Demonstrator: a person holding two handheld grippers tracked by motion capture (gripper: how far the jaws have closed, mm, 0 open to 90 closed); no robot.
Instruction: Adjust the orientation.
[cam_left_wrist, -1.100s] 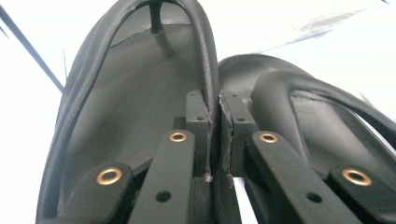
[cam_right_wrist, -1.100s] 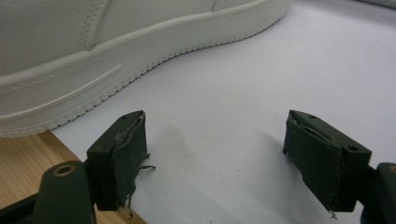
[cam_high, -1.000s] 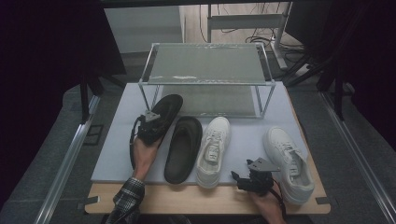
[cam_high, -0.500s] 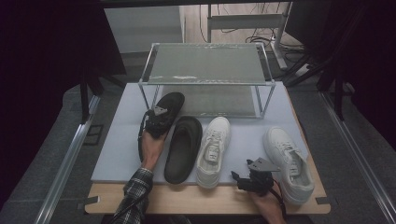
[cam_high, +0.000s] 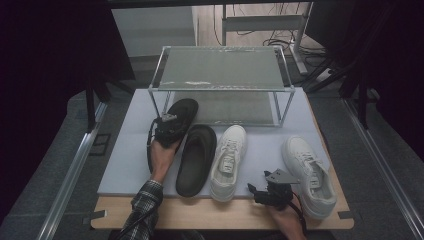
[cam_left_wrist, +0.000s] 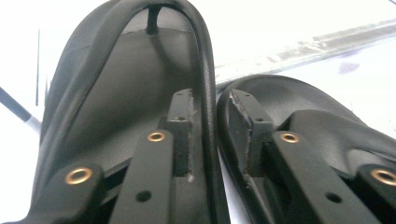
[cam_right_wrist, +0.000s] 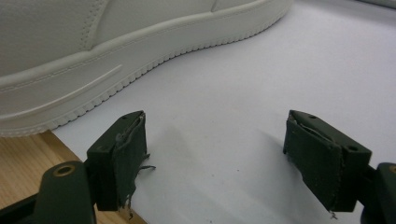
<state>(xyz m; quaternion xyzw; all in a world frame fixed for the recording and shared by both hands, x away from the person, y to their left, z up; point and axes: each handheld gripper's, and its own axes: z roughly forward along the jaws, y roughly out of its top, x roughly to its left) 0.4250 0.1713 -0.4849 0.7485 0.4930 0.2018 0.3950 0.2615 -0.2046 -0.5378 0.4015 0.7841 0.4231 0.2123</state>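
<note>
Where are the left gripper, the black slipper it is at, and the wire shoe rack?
left gripper (cam_high: 172, 131), high view, between its fingertips over the slipper.
black slipper (cam_high: 184, 108), high view, on its toe end.
wire shoe rack (cam_high: 222, 67), high view, on its top shelf.

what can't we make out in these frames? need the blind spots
- Left gripper, high view: its jaws are hidden under its own body.
- Black slipper, left gripper view: heel cut off by the bottom edge; one jaw sits inside its rim, with a gap at the pad.
- White sneaker, right gripper view: upper cut off by the top edge.
- Rack's lower shelf, high view: its rear is hidden by the top shelf.
</note>
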